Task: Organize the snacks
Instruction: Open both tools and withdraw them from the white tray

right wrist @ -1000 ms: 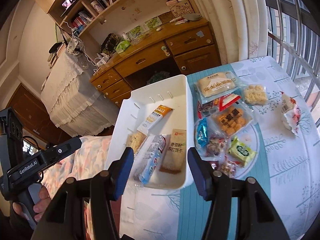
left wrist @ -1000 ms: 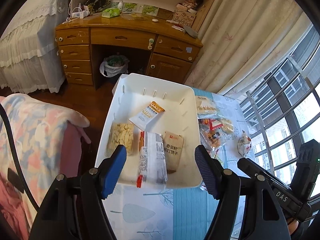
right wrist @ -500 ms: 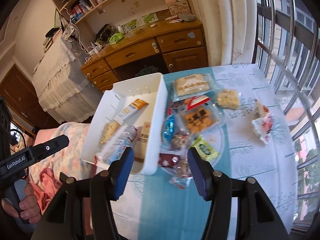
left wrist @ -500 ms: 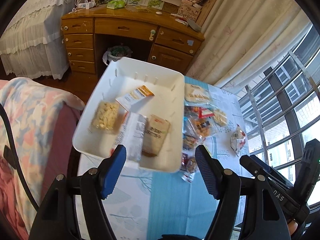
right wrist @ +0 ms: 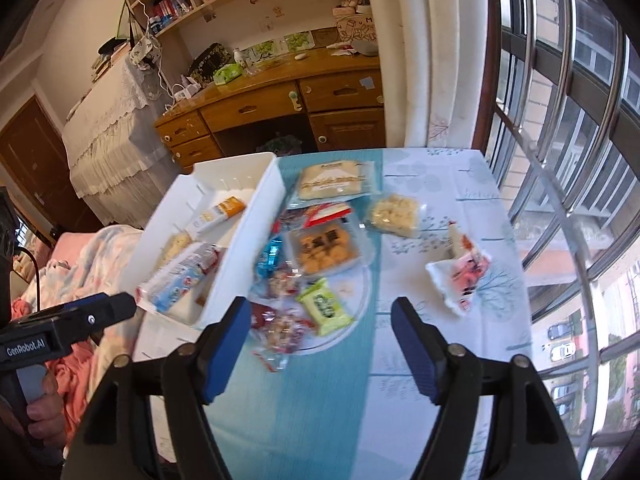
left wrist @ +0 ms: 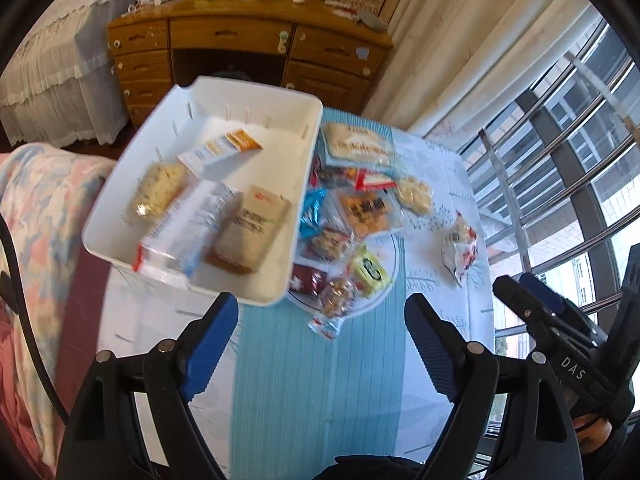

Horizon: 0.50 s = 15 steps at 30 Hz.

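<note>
- left gripper (left wrist: 322, 326) is hanging above the blue strip of the table (left wrist: 320, 384); jaws have just been opening and are standing spread; nothing is sitting between them
- right gripper (right wrist: 320, 342) is hanging over the near edge of the snack pile; jaws have likewise just been opening and are standing spread; nothing is being pinched; the clear packet (right wrist: 280, 330) is lying below the gap, not touched
- white bin (left wrist: 280, 108) is sitting on the table's left side, overhanging its edge; it is holding an orange-tipped sachet (left wrist: 224, 148), a pale cracker bag (left wrist: 160, 188), a long white-and-blue pack (left wrist: 180, 236) and a brown biscuit pack (left wrist: 248, 236)
- loose snacks are lying just right of the bin, several on a glass plate (right wrist: 360, 296): a green packet (right wrist: 325, 306), an orange cracker tray (right wrist: 324, 250), a blue wrapper (right wrist: 270, 256), a large pale bag (right wrist: 336, 182)
- a red-and-white packet (right wrist: 464, 272) is lying well apart, toward the window
- a hand (right wrist: 40, 412) is gripping the left tool's handle, seen in the right view
</note>
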Available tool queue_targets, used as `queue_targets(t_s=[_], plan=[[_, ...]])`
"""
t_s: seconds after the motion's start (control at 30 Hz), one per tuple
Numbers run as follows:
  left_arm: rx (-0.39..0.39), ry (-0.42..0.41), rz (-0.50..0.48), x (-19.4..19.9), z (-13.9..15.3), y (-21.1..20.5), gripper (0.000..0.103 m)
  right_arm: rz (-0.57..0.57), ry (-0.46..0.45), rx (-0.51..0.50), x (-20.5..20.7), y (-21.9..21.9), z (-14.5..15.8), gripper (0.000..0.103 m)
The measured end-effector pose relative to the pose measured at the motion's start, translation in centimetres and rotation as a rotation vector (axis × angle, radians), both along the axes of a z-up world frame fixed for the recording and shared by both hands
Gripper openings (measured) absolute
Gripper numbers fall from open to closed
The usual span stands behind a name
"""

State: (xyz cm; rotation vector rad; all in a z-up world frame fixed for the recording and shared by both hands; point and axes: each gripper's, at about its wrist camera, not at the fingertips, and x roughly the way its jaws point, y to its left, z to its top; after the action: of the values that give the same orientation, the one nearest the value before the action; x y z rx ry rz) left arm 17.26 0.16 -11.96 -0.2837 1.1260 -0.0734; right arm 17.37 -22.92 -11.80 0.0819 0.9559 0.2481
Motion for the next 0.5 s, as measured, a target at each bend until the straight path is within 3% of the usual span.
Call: queue_targets(t_s=[0.5], plan=[[0.034,0.210,0.130,1.1,-6.9,-5.7,0.086,0.080,-0.006,-0.329,2.0,-4.4,-6.1,0.078]])
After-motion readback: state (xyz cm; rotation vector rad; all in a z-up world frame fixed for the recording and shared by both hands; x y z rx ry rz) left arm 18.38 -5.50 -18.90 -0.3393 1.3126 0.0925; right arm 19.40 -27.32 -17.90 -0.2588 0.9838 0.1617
